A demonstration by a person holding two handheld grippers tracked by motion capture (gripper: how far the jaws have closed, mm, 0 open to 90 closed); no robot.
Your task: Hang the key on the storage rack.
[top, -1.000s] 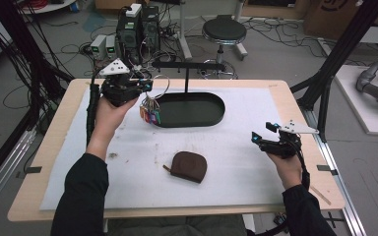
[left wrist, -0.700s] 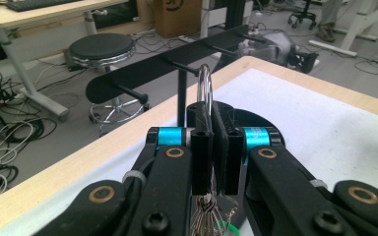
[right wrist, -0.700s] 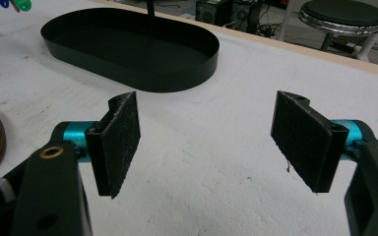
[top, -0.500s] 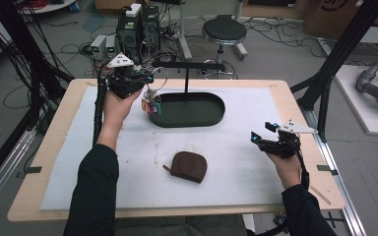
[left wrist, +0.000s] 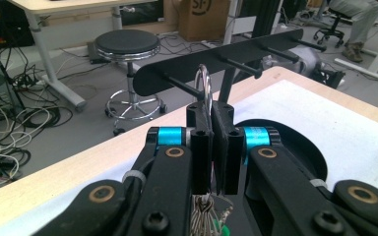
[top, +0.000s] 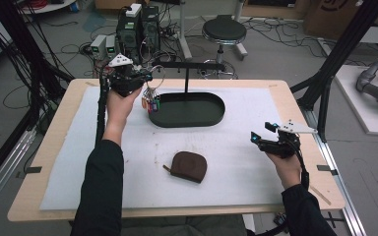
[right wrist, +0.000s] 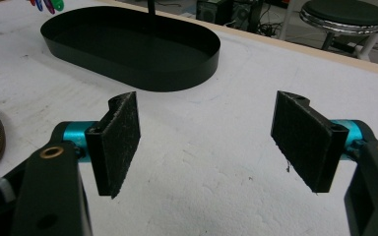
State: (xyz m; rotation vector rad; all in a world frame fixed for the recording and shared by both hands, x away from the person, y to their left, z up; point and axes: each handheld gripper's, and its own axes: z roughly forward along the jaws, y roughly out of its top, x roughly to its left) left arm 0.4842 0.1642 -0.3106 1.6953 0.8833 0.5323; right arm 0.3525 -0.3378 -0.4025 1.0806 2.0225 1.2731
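Observation:
My left gripper (top: 146,78) is shut on a silver key ring (left wrist: 203,81), held at the back left of the table by the black peg rack (top: 187,65). Keys with coloured tags (top: 150,102) dangle under it, above the left end of the black oval tray (top: 211,118). In the left gripper view the ring stands upright at the tip of the rack's leftmost peg (left wrist: 179,84); I cannot tell whether it is over the peg. My right gripper (top: 263,135) hovers low at the right of the white mat, open, with nothing between its pads (right wrist: 120,140).
A brown zipped pouch (top: 188,166) lies on the white mat (top: 256,187) near the front middle. The rack's post rises from the tray (right wrist: 128,49). Beyond the table's far edge stand a stool (top: 224,30), computers and cables.
My left hand has carried the key ring away from the person, toward the rack's left end. The right hand has kept still.

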